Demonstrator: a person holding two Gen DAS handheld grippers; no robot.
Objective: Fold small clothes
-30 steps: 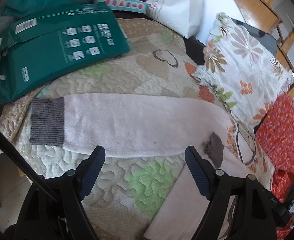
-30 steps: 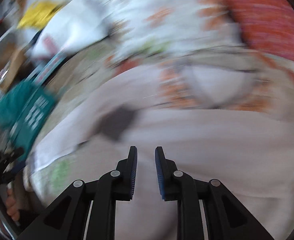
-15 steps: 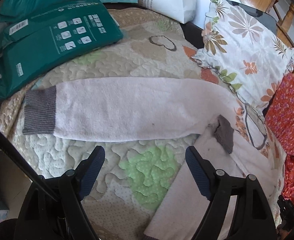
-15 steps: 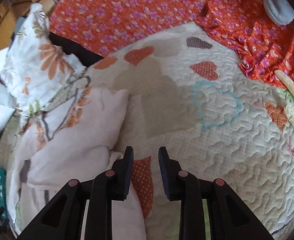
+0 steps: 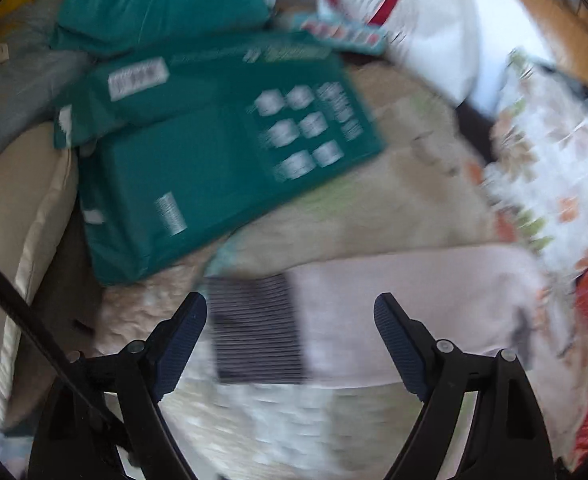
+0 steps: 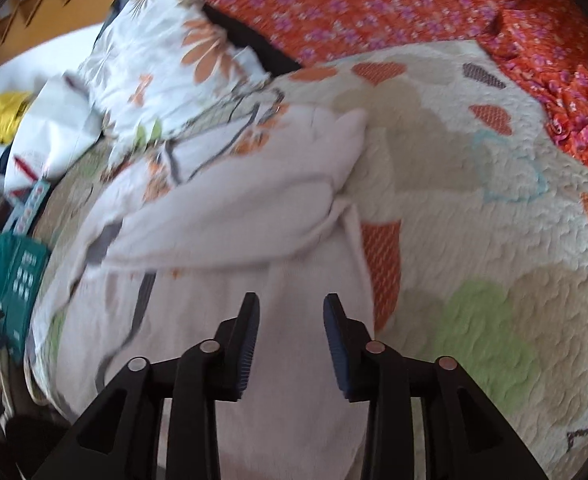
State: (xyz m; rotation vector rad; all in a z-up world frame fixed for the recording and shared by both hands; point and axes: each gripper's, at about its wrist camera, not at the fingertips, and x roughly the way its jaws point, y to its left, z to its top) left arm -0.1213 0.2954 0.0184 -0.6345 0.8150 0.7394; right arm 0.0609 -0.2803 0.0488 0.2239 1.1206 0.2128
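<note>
Gripper fingers fill the bottom of both views. In the left wrist view, the left gripper point(image 5: 290, 340) stands wide apart with nothing between its pads, hanging over the grey ribbed cuff point(image 5: 256, 326) of a long pale pink sock point(image 5: 410, 300) that stretches from lower centre toward the right edge across a quilted bedspread point(image 5: 394, 200); the whole view is blurred. Beyond the cuff, in the middle left, lies a flat green package point(image 5: 214, 160) with white printing, and above it a teal bundle of cloth point(image 5: 154, 4) at the upper left. A white bag with red handles point(image 5: 414, 28) sits at the top, a floral pillow point(image 5: 554, 152) at the right. In the right wrist view, the right gripper point(image 6: 291, 336) has just been opening; its jaws stand partly apart and empty above pale pink fabric point(image 6: 294, 280) at lower centre, which looks like a second sock. Just beyond it, the first sock's toe end point(image 6: 254, 200) lies crumpled, left of centre. Quilt with coloured hearts spreads to the right, and an orange flowered cloth point(image 6: 414, 4) crosses the top.
</note>
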